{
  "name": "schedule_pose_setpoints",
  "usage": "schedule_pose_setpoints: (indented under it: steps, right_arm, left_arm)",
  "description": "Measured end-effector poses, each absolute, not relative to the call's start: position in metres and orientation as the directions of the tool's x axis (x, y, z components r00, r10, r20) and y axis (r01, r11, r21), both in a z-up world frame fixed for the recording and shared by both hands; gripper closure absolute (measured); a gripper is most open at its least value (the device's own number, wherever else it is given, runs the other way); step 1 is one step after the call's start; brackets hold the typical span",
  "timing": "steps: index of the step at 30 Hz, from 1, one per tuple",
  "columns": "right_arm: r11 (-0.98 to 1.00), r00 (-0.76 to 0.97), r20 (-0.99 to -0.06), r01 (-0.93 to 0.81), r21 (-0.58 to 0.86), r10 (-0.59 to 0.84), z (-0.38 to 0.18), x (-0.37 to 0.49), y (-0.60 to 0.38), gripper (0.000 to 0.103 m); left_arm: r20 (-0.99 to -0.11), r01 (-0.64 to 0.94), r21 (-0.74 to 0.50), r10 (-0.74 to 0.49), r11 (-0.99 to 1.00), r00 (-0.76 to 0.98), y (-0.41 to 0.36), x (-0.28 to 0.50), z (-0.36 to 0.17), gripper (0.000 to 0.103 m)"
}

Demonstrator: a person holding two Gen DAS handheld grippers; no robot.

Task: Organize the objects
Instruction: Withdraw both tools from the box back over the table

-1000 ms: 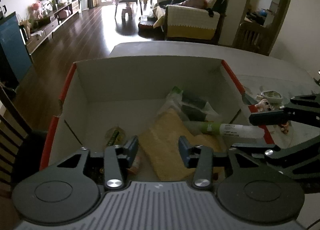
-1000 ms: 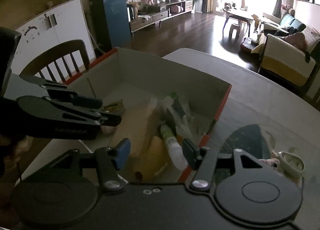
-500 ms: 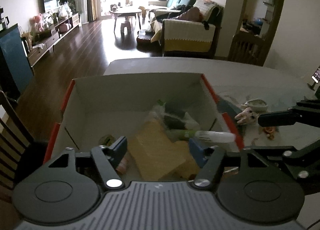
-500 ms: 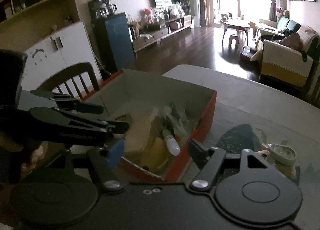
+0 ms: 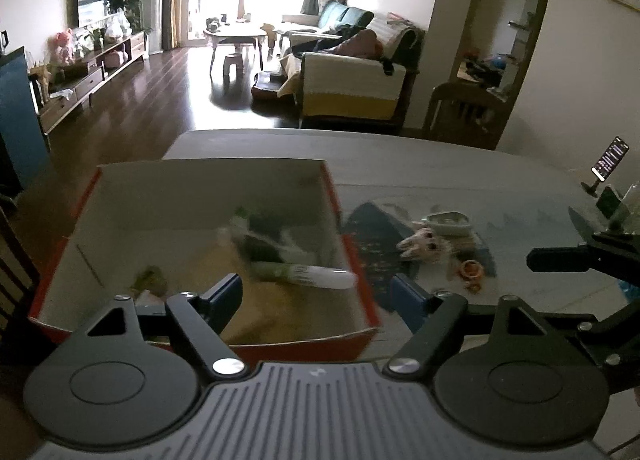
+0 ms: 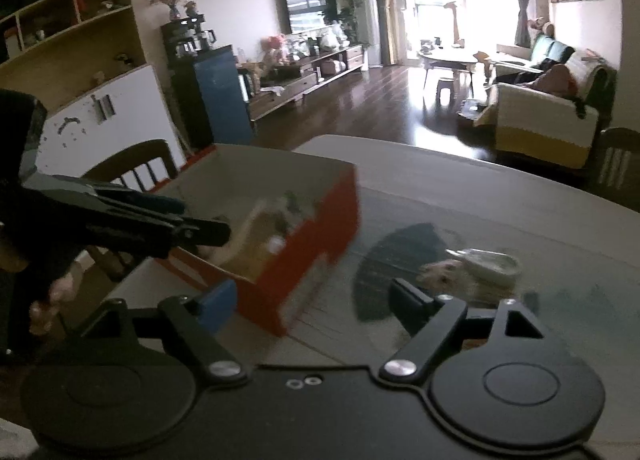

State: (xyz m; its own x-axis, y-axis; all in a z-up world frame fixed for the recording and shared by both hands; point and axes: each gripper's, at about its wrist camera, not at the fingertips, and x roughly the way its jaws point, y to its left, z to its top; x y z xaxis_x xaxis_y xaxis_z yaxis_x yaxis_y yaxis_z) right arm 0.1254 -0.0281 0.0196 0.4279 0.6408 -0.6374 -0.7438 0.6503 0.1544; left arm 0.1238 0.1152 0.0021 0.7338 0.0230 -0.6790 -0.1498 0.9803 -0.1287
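The red box [image 5: 362,334] sits on the left part of the table [image 5: 420,164] and now fills less of both views than it did a second ago, when the two tools hung right over its open top. Both cameras have risen and drawn back, and the blur on the box wall in the right wrist view suggests that tool is moving fast.

Inside the box, going left to right, lie a small greenish item [image 5: 150,280] too smeared to name, a yellow cloth [image 5: 280,312], a clear bag with dark contents [image 5: 264,240] and a white-and-green tube [image 5: 316,274] whose cap end rests against the box's right wall. These lie much as they did a second ago.

The left tool [image 5: 316,296] has spread wider than before and holds nothing, its blue pads standing either side of the box's near right corner. Right of the box, on the dark mat [image 5: 372,228], wait a small animal figurine [image 5: 420,246], a shallow pale dish [image 5: 450,218] just behind it, and an orange ring-like piece [image 5: 470,270]. The right tool [image 6: 310,300] is likewise wide apart and empty, now aimed at that figurine and dish.

My reading is that one deposit into the box is finished, and the loose things on the mat are the next to be gathered, probably by the right tool.
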Motion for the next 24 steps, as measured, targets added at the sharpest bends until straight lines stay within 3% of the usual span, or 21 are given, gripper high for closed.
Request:
schedule_pose_setpoints:
  steps: [9,14,24]
  right_arm:
    - [0.714,0.468,-0.675,-0.689,0.125,0.57,0.0,0.15,-0.085,0.019]
    - [0.74,0.49,-0.689,-0.665,0.102,0.535,-0.015,0.164,-0.106,0.019]
    - [0.747,0.498,-0.714,-0.663,0.052,0.492,-0.047,0.196,-0.125,0.019]
  left_arm:
    - [-0.68,-0.114,-0.135,-0.008,0.984,0.733,0.054,0.149,-0.003,0.016]
    - [-0.671,-0.115,-0.143,-0.011,0.983,0.741,0.026,0.167,-0.008,0.0]
    - [-0.702,-0.134,-0.119,0.012,0.984,0.712,-0.009,0.227,-0.04,0.0]
